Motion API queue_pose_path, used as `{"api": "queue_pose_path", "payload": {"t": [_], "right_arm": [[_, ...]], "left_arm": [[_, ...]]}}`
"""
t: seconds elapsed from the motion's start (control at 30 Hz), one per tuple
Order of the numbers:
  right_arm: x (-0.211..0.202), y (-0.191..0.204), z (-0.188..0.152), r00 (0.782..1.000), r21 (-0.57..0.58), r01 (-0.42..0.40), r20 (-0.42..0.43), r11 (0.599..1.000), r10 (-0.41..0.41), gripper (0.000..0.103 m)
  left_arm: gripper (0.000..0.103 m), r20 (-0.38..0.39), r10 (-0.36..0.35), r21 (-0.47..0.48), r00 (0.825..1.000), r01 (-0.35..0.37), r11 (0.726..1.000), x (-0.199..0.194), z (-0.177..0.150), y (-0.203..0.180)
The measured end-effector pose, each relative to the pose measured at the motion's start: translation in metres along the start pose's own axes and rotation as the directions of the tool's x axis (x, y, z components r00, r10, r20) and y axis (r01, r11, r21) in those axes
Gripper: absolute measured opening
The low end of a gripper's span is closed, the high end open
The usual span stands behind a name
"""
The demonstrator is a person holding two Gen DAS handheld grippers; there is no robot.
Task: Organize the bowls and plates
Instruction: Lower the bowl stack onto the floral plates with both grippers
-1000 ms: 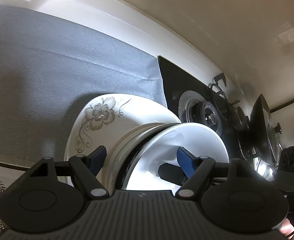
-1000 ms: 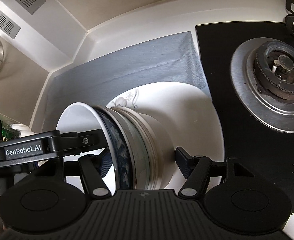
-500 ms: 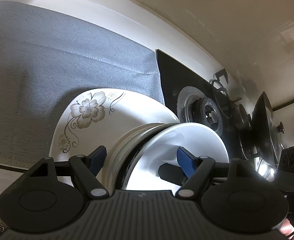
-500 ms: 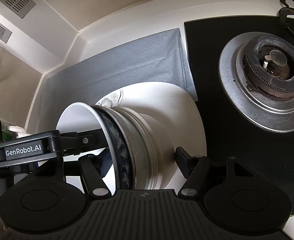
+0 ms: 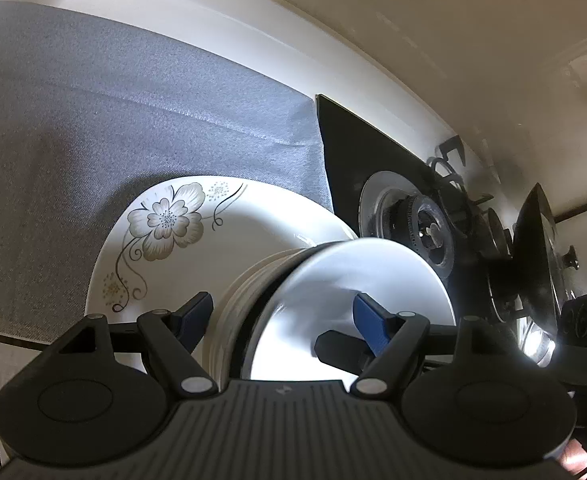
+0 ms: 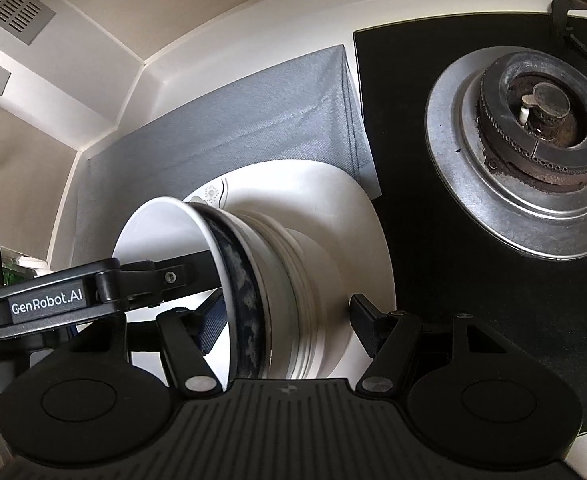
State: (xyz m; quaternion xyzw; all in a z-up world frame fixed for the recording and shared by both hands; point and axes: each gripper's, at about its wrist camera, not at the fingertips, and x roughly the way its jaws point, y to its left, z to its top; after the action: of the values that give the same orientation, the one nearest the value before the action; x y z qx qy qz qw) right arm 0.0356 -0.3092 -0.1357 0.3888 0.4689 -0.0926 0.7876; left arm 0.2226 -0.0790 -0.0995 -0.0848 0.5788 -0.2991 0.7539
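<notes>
Left wrist view shows the left gripper (image 5: 283, 312) with its jaws spread wide around a stack of nested bowls (image 5: 325, 300): one blue finger lies outside the stack's wall, the other inside the white top bowl (image 5: 357, 280). The stack sits on a floral plate (image 5: 181, 236), which lies on a grey cloth mat (image 5: 113, 112) beside a black gas stove (image 5: 373, 148). A dark pan (image 5: 541, 252) with a glass lid stands farther along the stove. From the right wrist view, the right gripper (image 6: 289, 320) straddles the same stack from the opposite side, jaws likewise wide, its left finger inside the bowl with the blue patterned outside (image 6: 245, 292), its right finger over the plate near the burner (image 6: 533, 128).
</notes>
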Motion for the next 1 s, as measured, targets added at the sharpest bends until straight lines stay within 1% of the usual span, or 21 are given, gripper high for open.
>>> {"api": "queue_pose_path", "payload": {"t": [0.03, 0.07, 0.13, 0.33, 0.4, 0.43, 0.5, 0.57, 0.63, 0.77, 0.87, 0.93, 1.0], "right_arm": [[0.001, -0.001, 0.000, 1.000, 0.003, 0.000, -0.004, 1.000, 0.000, 0.067], [0.001, -0.001, 0.001, 1.000, -0.001, 0.003, -0.005, 1.000, -0.003, 0.062], [0.002, 0.000, 0.003, 1.000, -0.015, 0.001, -0.006, 1.000, -0.001, 0.060], [0.004, -0.002, 0.005, 1.000, -0.015, -0.012, -0.009, 1.000, 0.012, 0.060], [0.003, -0.001, 0.005, 1.000, -0.027, -0.017, 0.000, 0.999, 0.017, 0.060], [0.002, 0.000, 0.005, 1.000, -0.036, -0.013, 0.010, 0.999, 0.014, 0.060], [-0.002, 0.003, 0.005, 0.999, -0.062, 0.007, 0.034, 0.998, -0.005, 0.066], [-0.005, 0.006, 0.005, 0.998, -0.094, 0.034, 0.058, 0.995, -0.028, 0.078], [-0.009, 0.008, 0.005, 0.996, -0.121, 0.046, 0.077, 0.992, -0.037, 0.082], [-0.016, 0.011, 0.002, 0.994, -0.157, 0.066, 0.101, 0.985, -0.050, 0.086], [-0.023, 0.014, -0.001, 0.990, -0.189, 0.079, 0.126, 0.979, -0.055, 0.086], [-0.029, 0.017, -0.004, 0.987, -0.219, 0.091, 0.150, 0.972, -0.059, 0.087], [-0.037, 0.020, -0.009, 0.981, -0.250, 0.108, 0.185, 0.962, -0.062, 0.089]], "left_arm": [[0.081, -0.002, 0.005, 0.001, 1.000, -0.005, 1.000, 0.001, 0.000, 0.000], [0.081, 0.001, 0.013, 0.009, 1.000, -0.014, 1.000, 0.001, 0.000, -0.001], [0.081, 0.015, 0.029, 0.022, 0.999, -0.029, 0.999, 0.002, 0.000, -0.004], [0.082, 0.018, 0.028, 0.010, 0.999, -0.029, 1.000, 0.002, 0.001, -0.001], [0.085, 0.021, 0.024, -0.007, 0.999, -0.024, 1.000, 0.001, 0.001, 0.001], [0.088, 0.025, 0.029, -0.016, 0.999, -0.028, 0.999, 0.000, 0.001, 0.002], [0.093, 0.038, 0.041, -0.023, 0.998, -0.040, 0.999, -0.003, 0.001, 0.003], [0.100, 0.053, 0.052, -0.025, 0.997, -0.051, 0.998, -0.007, 0.001, 0.003], [0.103, 0.062, 0.044, -0.017, 0.997, -0.043, 0.999, -0.013, 0.001, 0.001], [0.103, 0.090, 0.049, 0.023, 0.995, -0.051, 0.998, -0.028, -0.004, -0.008], [0.103, 0.153, 0.103, 0.073, 0.983, -0.115, 0.991, -0.043, -0.014, -0.019], [0.103, 0.199, 0.159, 0.109, 0.967, -0.183, 0.977, -0.053, -0.021, -0.027], [0.103, 0.235, 0.206, 0.123, 0.950, -0.239, 0.963, -0.062, -0.028, -0.033]]}}
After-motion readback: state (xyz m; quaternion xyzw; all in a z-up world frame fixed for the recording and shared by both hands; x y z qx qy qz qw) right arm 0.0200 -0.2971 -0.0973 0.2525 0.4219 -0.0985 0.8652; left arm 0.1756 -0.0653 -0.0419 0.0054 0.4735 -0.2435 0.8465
